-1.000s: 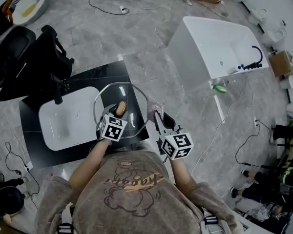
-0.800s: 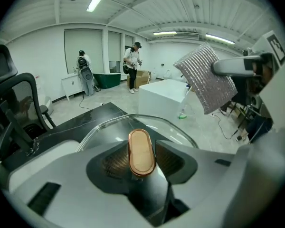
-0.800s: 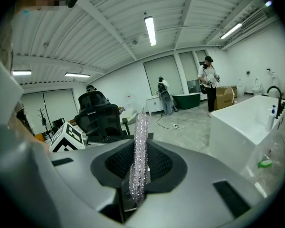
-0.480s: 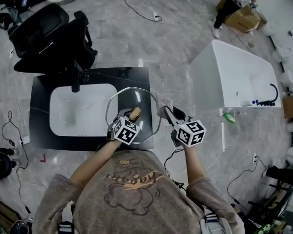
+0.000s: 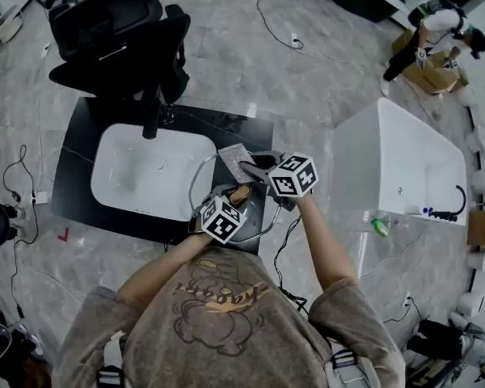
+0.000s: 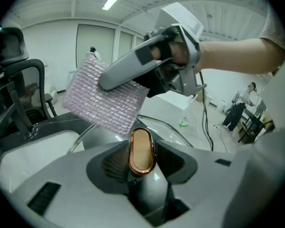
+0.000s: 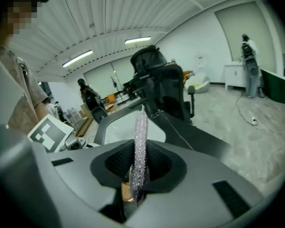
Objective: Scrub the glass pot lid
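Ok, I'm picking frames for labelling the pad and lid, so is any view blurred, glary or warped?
Head view: evenly lit, sharp; the glass lid shows only as a thin rim. Left gripper view: fisheye with dark corners, scrub pad crisp. Right gripper view: same warp, pad edge-on, mosaic patch top left.

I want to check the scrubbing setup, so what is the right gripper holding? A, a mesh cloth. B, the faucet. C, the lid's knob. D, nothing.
A: in the right gripper view, the right gripper is shut on the sparkly mesh cloth, which stands edge-on between its jaws.
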A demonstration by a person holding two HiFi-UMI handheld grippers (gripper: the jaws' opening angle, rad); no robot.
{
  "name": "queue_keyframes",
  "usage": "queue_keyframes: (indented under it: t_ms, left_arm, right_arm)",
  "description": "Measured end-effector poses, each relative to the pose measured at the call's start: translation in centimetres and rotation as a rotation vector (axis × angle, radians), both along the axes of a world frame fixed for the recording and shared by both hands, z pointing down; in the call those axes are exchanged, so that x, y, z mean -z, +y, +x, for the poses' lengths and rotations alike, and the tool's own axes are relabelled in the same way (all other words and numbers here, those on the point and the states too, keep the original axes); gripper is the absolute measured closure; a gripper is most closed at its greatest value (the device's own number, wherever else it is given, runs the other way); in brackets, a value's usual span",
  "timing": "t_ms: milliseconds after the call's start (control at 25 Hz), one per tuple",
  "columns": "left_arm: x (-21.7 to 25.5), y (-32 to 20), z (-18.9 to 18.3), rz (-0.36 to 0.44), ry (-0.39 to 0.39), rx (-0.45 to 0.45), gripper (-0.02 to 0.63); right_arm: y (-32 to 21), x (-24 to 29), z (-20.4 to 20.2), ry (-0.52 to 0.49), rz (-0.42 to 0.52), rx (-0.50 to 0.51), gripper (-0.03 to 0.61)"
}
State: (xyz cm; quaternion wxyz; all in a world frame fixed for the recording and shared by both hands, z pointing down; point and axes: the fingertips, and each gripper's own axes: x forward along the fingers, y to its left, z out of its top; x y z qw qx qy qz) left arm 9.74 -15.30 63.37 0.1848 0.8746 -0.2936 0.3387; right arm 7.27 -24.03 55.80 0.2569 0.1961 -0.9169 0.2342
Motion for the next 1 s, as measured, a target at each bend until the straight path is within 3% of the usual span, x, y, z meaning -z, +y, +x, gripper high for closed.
queue_keyframes:
  t_ms: [200, 400, 720, 1000]
  left_arm:
    - [0.0, 0.0, 0.1, -0.011, 0.014, 0.023, 0.426]
    - [0.0, 0.0, 0.1, -0.005, 0.022, 0.039, 0.426]
    - [-0.1, 0.1, 0.0, 0.008, 0.008, 0.058, 0.426]
    - [-0.2, 0.0, -0.1, 0.012, 0.0, 0.069, 0.426]
  right_arm:
    - [1.2, -2.9, -6.6, 0.111, -0.079, 0.334, 0.499]
    - [4.7, -5.4, -10.5, 0.211, -0.177, 0.614, 0.499]
    - [7.9, -8.4, -13.2, 0.38, -0.165, 0.906, 0.499]
    - [11.2, -10.1, -13.8, 0.442, -0.211, 1.098, 0.499]
